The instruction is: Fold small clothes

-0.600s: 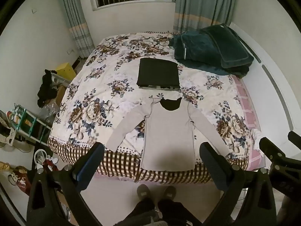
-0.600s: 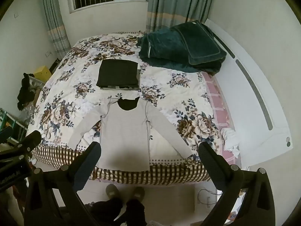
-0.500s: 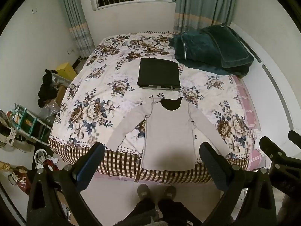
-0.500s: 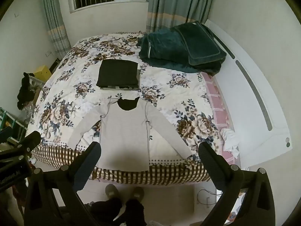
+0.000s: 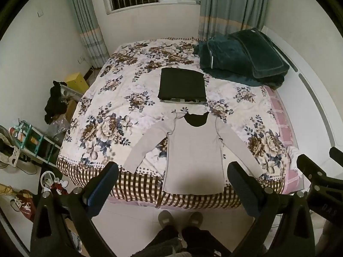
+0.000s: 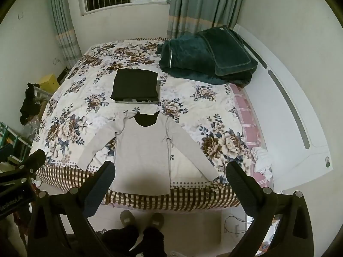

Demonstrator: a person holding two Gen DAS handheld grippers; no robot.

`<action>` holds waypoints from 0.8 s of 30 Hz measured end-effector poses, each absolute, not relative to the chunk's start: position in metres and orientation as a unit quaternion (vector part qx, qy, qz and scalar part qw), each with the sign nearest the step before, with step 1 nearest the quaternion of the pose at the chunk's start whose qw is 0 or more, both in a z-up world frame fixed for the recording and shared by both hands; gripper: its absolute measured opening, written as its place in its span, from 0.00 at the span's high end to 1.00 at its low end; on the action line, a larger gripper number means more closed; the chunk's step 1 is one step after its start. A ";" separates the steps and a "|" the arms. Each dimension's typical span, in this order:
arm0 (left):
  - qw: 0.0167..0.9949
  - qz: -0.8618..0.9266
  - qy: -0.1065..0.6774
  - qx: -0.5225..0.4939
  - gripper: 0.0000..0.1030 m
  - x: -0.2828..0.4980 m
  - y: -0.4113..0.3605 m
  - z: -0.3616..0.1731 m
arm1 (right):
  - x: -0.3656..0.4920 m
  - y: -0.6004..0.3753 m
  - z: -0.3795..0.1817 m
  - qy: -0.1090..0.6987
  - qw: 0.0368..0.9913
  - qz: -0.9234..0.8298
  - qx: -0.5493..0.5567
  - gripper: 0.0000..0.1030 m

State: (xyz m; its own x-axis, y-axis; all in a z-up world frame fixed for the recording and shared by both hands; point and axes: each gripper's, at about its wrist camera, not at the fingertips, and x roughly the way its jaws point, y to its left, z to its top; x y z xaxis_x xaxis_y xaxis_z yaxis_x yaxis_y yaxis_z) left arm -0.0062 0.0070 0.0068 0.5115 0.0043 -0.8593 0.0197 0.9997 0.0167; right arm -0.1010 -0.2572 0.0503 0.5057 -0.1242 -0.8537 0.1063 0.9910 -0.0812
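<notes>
Nothing much has shifted since the earlier frames: both grippers hang above the floor at the foot of the bed (image 5: 120,111), jaws wide apart, holding nothing. Ahead of the left gripper (image 5: 172,176) and right gripper (image 6: 170,170), the grey shirt (image 5: 194,156) lies flat, sleeves spread. Beyond it sits a folded black garment (image 5: 182,85).

A long-sleeved shirt (image 5: 194,154) lies flat at the near edge of the bed (image 5: 120,98), sleeves spread to both sides. Behind its collar sits a folded garment (image 5: 182,84). Further back and right, a heap of blankets (image 5: 240,61) rests near the headboard (image 5: 310,98). Left of the bed, on the floor, stands a small rack (image 5: 32,141).
</notes>
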 end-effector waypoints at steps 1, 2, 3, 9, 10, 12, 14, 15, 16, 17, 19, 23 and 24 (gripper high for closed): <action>0.869 -0.005 0.495 0.012 0.00 -0.006 0.009 0.008 | -0.101 -0.257 0.050 0.493 0.868 -0.067 -0.009 0.00; 0.869 -0.005 0.495 0.012 0.00 -0.005 0.008 0.008 | -0.101 -0.257 0.050 0.492 0.868 -0.067 -0.009 0.00; 0.869 -0.004 0.494 0.013 0.00 -0.006 0.007 0.008 | -0.102 -0.257 0.050 0.492 0.868 -0.066 -0.009 0.00; 0.869 -0.004 0.494 0.012 0.00 -0.006 0.007 0.010 | -0.099 -0.259 0.048 0.494 0.867 -0.066 -0.008 0.00; 0.870 -0.004 0.494 0.013 0.00 -0.006 0.007 0.010 | -0.104 -0.257 0.049 0.491 0.869 -0.066 -0.010 0.00; 0.870 -0.005 0.493 0.012 0.00 -0.006 0.007 0.010 | -0.104 -0.257 0.049 0.490 0.869 -0.066 -0.010 0.00; 0.870 -0.005 0.493 0.013 0.00 -0.007 0.007 0.011 | -0.104 -0.257 0.049 0.492 0.868 -0.066 -0.010 0.00; 0.870 -0.005 0.493 0.012 0.00 -0.007 0.007 0.010 | -0.104 -0.257 0.048 0.492 0.868 -0.066 -0.010 0.00; 0.870 -0.005 0.493 0.012 0.00 -0.007 0.007 0.010 | -0.103 -0.258 0.048 0.492 0.868 -0.066 -0.011 0.00; 0.870 -0.005 0.493 0.012 0.00 -0.008 0.008 0.011 | -0.103 -0.258 0.048 0.493 0.868 -0.066 -0.012 0.00; 0.870 -0.006 0.493 0.013 0.00 -0.008 0.007 0.010 | -0.101 -0.259 0.048 0.493 0.867 -0.066 -0.012 0.00; 0.870 -0.006 0.493 0.011 0.00 -0.008 0.008 0.010 | -0.105 -0.257 0.048 0.489 0.870 -0.065 -0.011 0.00; 0.870 -0.006 0.493 0.012 0.00 -0.008 0.007 0.009 | -0.104 -0.257 0.048 0.490 0.869 -0.064 -0.011 0.00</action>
